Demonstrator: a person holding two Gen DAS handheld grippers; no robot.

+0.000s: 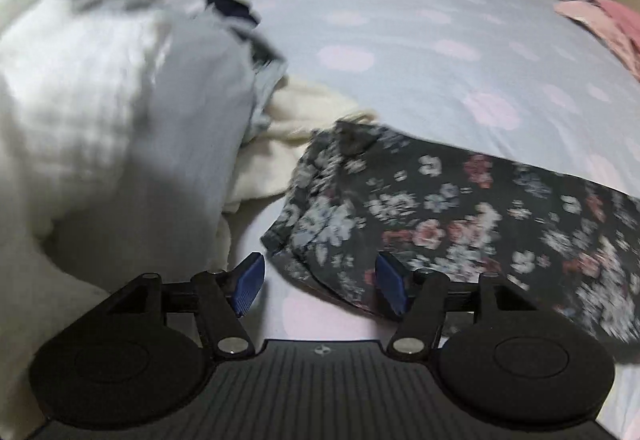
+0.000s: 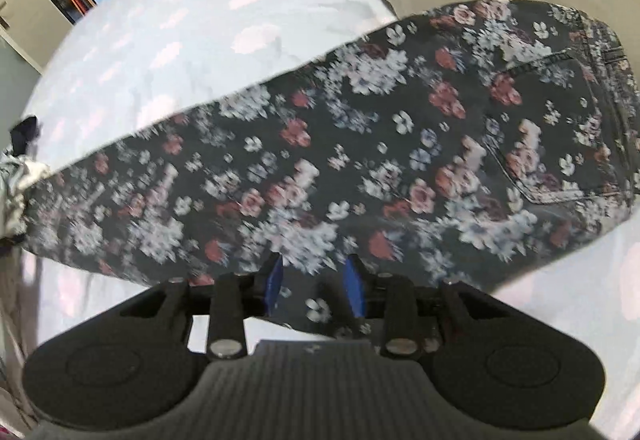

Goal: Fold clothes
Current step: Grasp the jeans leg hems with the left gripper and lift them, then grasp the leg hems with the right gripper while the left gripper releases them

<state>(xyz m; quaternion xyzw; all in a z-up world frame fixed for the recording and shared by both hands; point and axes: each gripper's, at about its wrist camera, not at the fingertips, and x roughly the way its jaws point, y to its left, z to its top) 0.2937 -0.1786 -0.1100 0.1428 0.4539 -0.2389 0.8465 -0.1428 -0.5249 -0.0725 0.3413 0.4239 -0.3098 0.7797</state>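
The left gripper (image 1: 320, 286) has its blue fingers (image 1: 250, 282) spread wide, released, above the hem of dark floral trousers (image 2: 360, 144) lying on the bed (image 1: 400, 40). The right gripper (image 2: 314, 286) has its fingers partly apart over the fabric, gripping nothing. No writing is legible.

We see a pale dotted bed (image 1: 400, 40) bearing floral trousers (image 2: 320, 144), cream cloth (image 1: 288, 128) and pink garments (image 1: 600, 24).
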